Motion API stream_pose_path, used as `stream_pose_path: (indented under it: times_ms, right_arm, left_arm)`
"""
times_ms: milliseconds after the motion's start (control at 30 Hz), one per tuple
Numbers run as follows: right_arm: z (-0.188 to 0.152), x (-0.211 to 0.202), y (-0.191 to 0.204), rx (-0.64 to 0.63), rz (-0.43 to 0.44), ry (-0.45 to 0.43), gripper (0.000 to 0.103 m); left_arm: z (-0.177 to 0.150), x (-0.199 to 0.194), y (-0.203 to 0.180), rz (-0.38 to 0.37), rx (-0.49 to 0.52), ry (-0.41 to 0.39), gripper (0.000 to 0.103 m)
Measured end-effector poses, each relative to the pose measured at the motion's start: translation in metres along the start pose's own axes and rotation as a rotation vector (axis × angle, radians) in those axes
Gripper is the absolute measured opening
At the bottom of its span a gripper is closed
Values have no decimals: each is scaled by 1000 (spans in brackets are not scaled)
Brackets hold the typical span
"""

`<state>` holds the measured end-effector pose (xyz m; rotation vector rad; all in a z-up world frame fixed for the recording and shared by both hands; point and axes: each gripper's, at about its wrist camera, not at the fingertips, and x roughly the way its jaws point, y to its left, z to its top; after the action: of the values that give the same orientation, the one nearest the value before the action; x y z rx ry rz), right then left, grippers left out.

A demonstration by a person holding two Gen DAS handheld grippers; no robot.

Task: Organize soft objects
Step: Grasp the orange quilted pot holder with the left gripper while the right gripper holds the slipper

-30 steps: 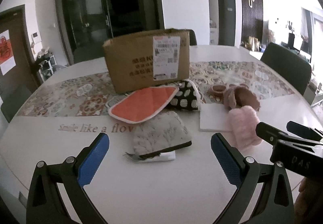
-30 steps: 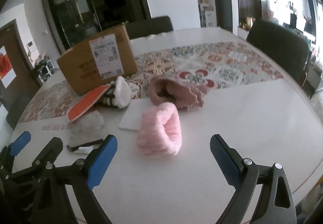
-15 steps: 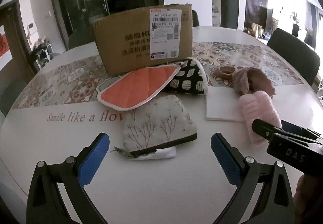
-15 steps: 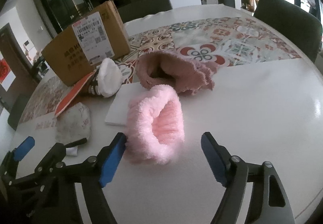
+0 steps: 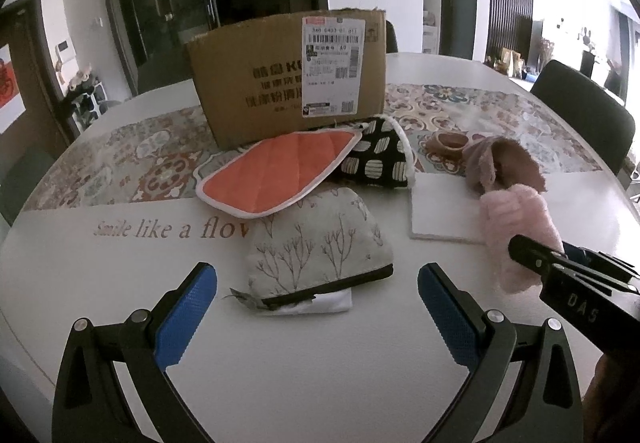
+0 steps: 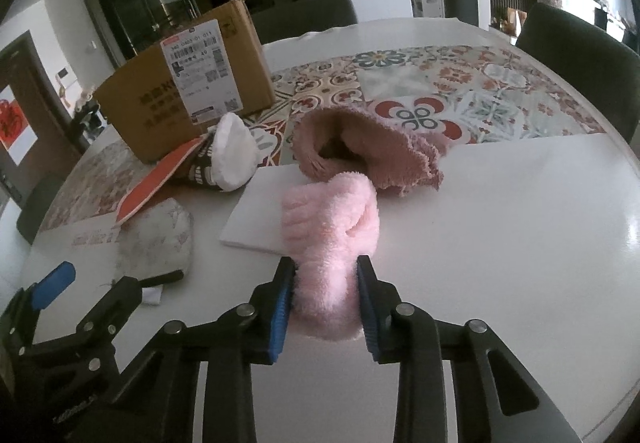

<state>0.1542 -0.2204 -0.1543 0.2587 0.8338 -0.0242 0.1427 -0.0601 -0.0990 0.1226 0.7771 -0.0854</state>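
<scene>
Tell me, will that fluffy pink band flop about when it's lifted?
Probably. The fluffy pink band already bulges and creases where the right gripper, whose jaws have just been closing, squeezes it, so it looks soft and floppy. It seems light for its bulk. The plush pile should grip the pads rather than slip.

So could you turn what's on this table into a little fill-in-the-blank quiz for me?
1. The right hand-held gripper has just been closing and now squeezes a fluffy ____ band.
2. The left hand-held gripper is ____, with nothing between its pads.
3. The orange quilted pad leans against a cardboard ____.
4. The grey pouch printed with bare trees lies partly ____ that orange pad.

Missing words: pink; open; box; under
</scene>
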Motion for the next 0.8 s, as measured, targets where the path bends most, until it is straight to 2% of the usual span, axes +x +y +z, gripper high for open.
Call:
stream_pose_path:
  times_ms: [500,667,800]
  right_arm:
    - [-5,-50,36,-73,-37,-75,31]
    - [5,-58,54,-106,-45,-102,31]
    - [13,-55,61,-123,-57,-118,31]
  left_arm:
    - [-2,-39,33,-23,-69,-53,103]
    - [8,-39,38,-13,-12,-99,102]
    - [18,-30,35,-1,34,-138,97]
